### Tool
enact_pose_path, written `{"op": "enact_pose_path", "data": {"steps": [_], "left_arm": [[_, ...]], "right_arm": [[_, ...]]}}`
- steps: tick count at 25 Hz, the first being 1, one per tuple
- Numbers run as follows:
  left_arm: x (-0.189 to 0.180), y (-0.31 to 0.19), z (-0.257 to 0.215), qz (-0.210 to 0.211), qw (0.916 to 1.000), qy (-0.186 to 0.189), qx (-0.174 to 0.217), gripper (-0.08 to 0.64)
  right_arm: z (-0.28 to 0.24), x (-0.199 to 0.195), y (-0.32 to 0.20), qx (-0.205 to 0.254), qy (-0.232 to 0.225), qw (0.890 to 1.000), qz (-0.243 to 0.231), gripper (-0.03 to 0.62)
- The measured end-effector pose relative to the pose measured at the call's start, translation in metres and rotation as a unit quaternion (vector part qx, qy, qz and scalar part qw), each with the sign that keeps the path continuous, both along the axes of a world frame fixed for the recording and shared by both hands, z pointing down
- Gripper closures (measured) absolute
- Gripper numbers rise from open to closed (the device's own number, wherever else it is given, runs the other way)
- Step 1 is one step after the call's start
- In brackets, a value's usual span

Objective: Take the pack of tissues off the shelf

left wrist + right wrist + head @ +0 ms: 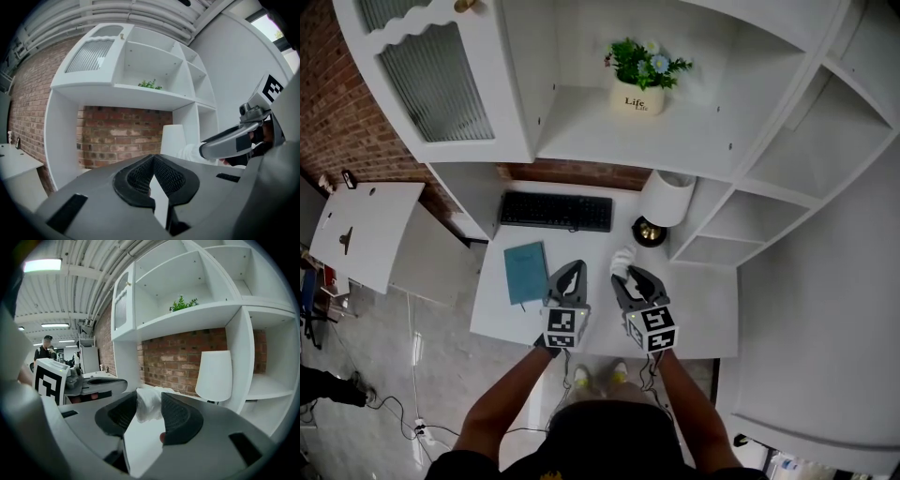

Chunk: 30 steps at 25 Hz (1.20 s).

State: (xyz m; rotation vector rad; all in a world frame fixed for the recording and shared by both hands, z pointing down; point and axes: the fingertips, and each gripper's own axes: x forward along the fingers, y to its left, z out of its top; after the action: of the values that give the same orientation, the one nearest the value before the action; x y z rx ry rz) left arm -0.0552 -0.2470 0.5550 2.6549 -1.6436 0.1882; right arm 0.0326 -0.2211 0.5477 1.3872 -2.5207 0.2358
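right gripper view: tissues (148,405) (apparently) between fingers (180,418)

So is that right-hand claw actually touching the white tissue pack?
Touching. In the right gripper view, the tissue pack sits squeezed between the two pads of the right gripper, with no gap on either side.

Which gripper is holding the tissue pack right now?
The right gripper: its jaws clamp the white pack of tissues. The left gripper has its jaws closed together with nothing between them.
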Motion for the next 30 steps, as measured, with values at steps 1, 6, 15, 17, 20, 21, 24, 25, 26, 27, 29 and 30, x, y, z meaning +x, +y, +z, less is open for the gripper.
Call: {"op": "enact_pose_path", "data": {"steps": [1, 6, 15, 17, 20, 21, 24, 25, 26, 27, 29, 30], "left_arm": [[0.001, 0.000, 0.004, 0.000, 1.0000, -0.002, -0.003, 0.543], [0.004, 0.008, 0.032, -0.002, 0.9992, -0.025, -0.030, 0.543], [-0.003, 0.018, 0.090, -0.009, 0.9948, -0.045, -0.091, 0.543], [-0.003, 0.019, 0.101, -0.003, 0.9929, -0.048, -0.109, 0.543], [-0.003, 0.020, 0.114, 0.001, 0.9912, -0.038, -0.127, 0.543], [-0.003, 0.019, 0.118, 0.000, 0.9908, -0.034, -0.131, 0.543], [-0.003, 0.018, 0.127, -0.003, 0.9897, -0.031, -0.140, 0.543], [-0.003, 0.018, 0.131, -0.003, 0.9894, -0.031, -0.142, 0.543], [-0.003, 0.017, 0.135, -0.003, 0.9889, -0.032, -0.145, 0.543], [-0.003, 0.017, 0.140, -0.003, 0.9883, -0.033, -0.149, 0.543], [-0.005, 0.018, 0.150, -0.008, 0.9864, -0.029, -0.161, 0.543], [-0.006, 0.019, 0.155, -0.011, 0.9854, -0.025, -0.168, 0.543]], "right_arm": [[0.005, -0.001, 0.000, -0.004, 0.000, 1.000, -0.001, 0.428], [0.027, -0.005, 0.002, -0.026, -0.003, 1.000, -0.003, 0.428], [0.068, -0.009, 0.010, -0.054, -0.008, 0.998, -0.018, 0.428], [0.080, -0.009, 0.012, -0.061, -0.002, 0.998, -0.022, 0.428], [0.096, -0.009, 0.014, -0.078, 0.001, 0.997, -0.022, 0.428], [0.102, -0.010, 0.014, -0.083, 0.001, 0.996, -0.022, 0.428], [0.119, -0.011, 0.015, -0.095, 0.007, 0.995, -0.025, 0.430], [0.124, -0.012, 0.016, -0.099, 0.010, 0.995, -0.027, 0.431], [0.130, -0.013, 0.016, -0.104, 0.012, 0.994, -0.029, 0.431], [0.136, -0.014, 0.016, -0.109, 0.012, 0.994, -0.030, 0.431], [0.146, -0.016, 0.017, -0.118, 0.010, 0.992, -0.031, 0.431], [0.151, -0.017, 0.017, -0.123, 0.008, 0.992, -0.031, 0.431]]}}
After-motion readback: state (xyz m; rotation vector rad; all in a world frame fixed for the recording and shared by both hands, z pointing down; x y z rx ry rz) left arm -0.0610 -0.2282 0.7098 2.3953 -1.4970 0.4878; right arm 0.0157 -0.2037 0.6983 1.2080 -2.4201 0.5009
